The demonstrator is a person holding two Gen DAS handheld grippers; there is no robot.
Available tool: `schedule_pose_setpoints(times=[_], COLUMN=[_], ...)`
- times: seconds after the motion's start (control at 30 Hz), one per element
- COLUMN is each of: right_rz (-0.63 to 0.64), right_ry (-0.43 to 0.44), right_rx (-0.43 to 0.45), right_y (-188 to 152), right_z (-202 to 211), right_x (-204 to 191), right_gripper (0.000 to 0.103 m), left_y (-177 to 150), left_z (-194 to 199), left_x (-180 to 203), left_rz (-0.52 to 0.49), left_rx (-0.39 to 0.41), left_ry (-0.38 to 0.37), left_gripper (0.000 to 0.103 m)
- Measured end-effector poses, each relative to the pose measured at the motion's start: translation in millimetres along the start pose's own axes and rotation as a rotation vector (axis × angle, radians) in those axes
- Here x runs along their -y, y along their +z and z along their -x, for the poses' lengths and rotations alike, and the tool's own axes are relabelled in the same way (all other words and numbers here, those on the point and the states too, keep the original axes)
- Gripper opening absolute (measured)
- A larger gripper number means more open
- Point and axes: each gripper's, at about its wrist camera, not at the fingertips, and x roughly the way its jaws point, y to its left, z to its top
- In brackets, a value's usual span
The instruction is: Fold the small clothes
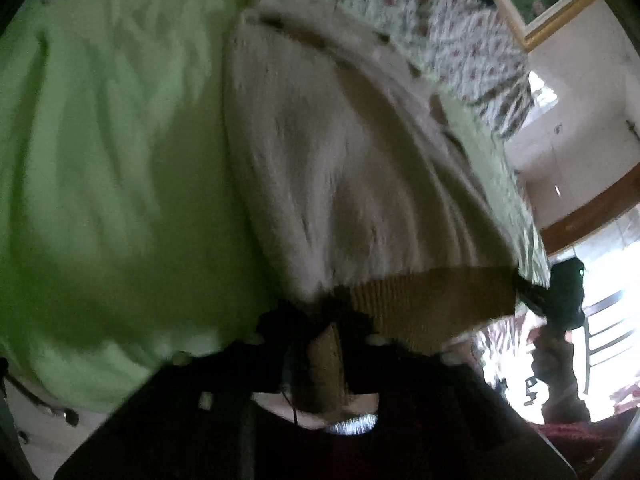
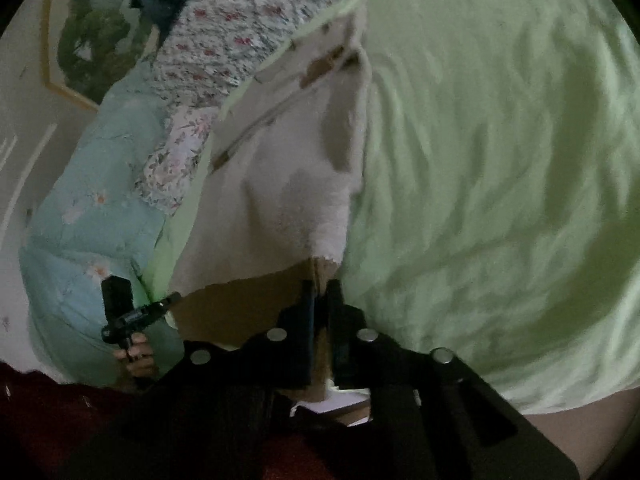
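A small cream knitted cardigan (image 1: 340,152) with a mustard ribbed hem (image 1: 432,300) and dark buttons lies on the light green bedsheet (image 1: 112,152). My left gripper (image 1: 326,336) is shut on the hem's near corner. In the right wrist view the cardigan (image 2: 280,184) hangs up from the sheet (image 2: 480,168), and my right gripper (image 2: 320,292) is shut on the hem's other corner (image 2: 248,304). The left gripper (image 2: 132,312) shows there at the left, held in a hand, and the right gripper shows dark at the right of the left wrist view (image 1: 564,296).
A floral quilt (image 1: 440,20) and a pale blue flowered quilt (image 2: 92,216) lie at the head of the bed. A gold-framed picture (image 2: 80,40) hangs on the wall. A wooden bed rail (image 1: 592,208) and a chair (image 1: 608,328) stand beside the bed.
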Motion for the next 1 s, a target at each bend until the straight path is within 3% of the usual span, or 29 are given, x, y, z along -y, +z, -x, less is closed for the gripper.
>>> schedule_pose_setpoints(times=[0.1, 0.17, 0.23, 0.3, 0.37, 0.4, 0.47, 0.5, 0.53, 0.57, 0.63, 0.8, 1.0], right_rz=[-0.023, -0.029, -0.009, 0.025, 0.049, 0.054, 0.065, 0.072, 0.078, 0.080, 0.089, 0.042, 0.021], right_ry=[0.018, 0.048, 0.065, 0.080, 0.084, 0.075, 0.067, 0.071, 0.062, 0.048, 0.038, 0.089, 0.231], right_rx=[0.008, 0.014, 0.009, 0.005, 0.003, -0.005, -0.006, -0.008, -0.021, -0.038, -0.062, -0.016, 0.049], right_y=[-2, -2, -1, 0, 1, 3, 5, 6, 6, 7, 4, -4, 6], right_z=[-4, -4, -5, -8, -14, -20, -28, -30, -35, -39, -41, -8, 2], right_x=[3, 1, -5, -13, -19, -21, -26, -28, -31, -32, -33, -20, -28], right_gripper=[0.015, 0.025, 0.041, 0.050, 0.051, 0.051, 0.050, 0.042, 0.022, 0.011, 0.010, 0.009, 0.009], left_y=[-2, -1, 1, 3, 4, 5, 6, 5, 5, 3, 0, -1, 15], left_z=[-3, -6, -11, -16, -18, -19, -23, -23, -20, -15, 0, 39, 61], left_x=[4, 10, 16, 22, 27, 29, 32, 32, 31, 33, 34, 27, 34], left_rz=[-0.002, -0.023, -0.038, -0.061, -0.074, -0.084, -0.097, -0.096, -0.100, -0.111, -0.124, -0.092, -0.091], left_rx=[0.000, 0.000, 0.002, 0.007, 0.015, 0.017, 0.012, 0.011, 0.018, 0.036, 0.074, 0.182, 0.252], left_ry=[-0.035, -0.045, -0.047, -0.044, -0.037, -0.034, -0.021, -0.017, -0.017, -0.007, -0.003, -0.063, -0.094], left_gripper=[0.050, 0.059, 0.059, 0.059, 0.050, 0.043, 0.005, 0.007, 0.006, 0.006, 0.006, 0.005, 0.005])
